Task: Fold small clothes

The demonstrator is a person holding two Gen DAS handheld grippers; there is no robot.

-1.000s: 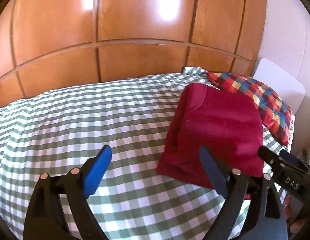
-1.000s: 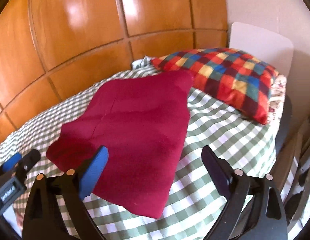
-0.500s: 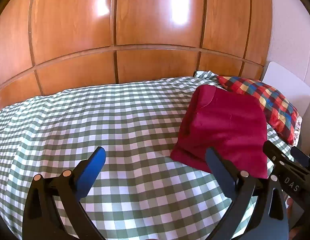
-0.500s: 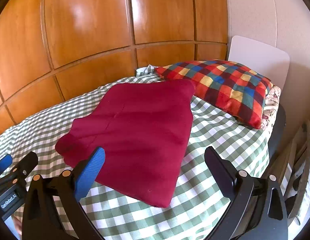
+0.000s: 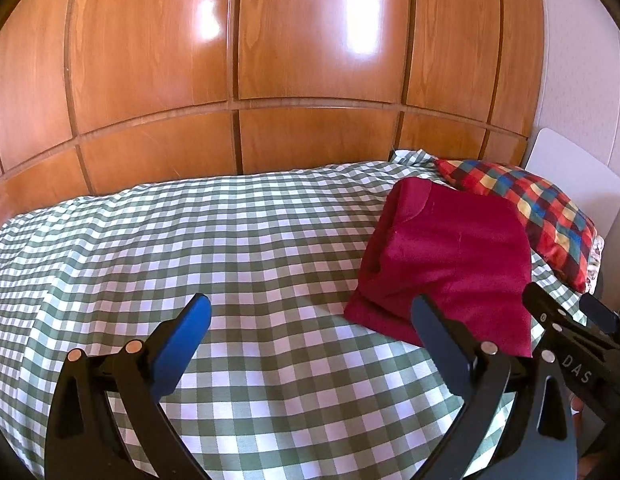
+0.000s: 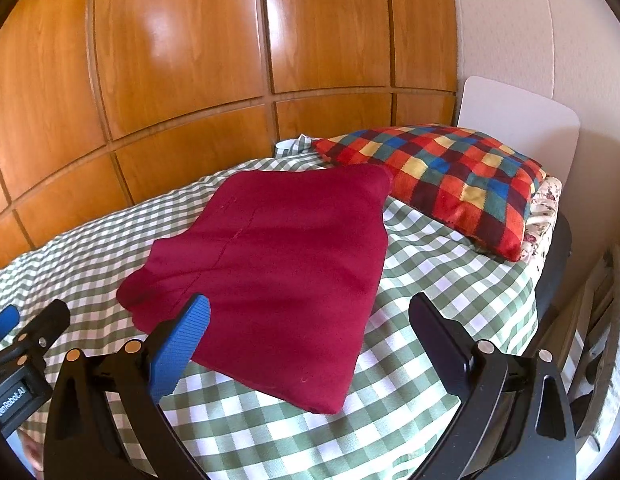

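A dark red garment (image 5: 450, 264) lies folded into a flat rectangle on the green-and-white checked bedspread (image 5: 230, 248), near the pillow end. It also shows in the right wrist view (image 6: 278, 264). My left gripper (image 5: 310, 320) is open and empty, held above the bedspread to the left of the garment. My right gripper (image 6: 310, 320) is open and empty, held over the garment's near edge without touching it. The right gripper's body shows at the right edge of the left wrist view (image 5: 570, 340). The left gripper's body shows at the left edge of the right wrist view (image 6: 26, 344).
A multicoloured checked pillow (image 6: 450, 184) lies just beyond the garment against a white headboard (image 6: 522, 120). A wooden panelled wardrobe (image 5: 270, 60) runs along the bed's far side. The bed's edge and a dark frame (image 6: 558, 256) drop off at right.
Both grippers have pulled back and up from the garment, so the bed and the wardrobe show more fully. The folded garment has not moved.
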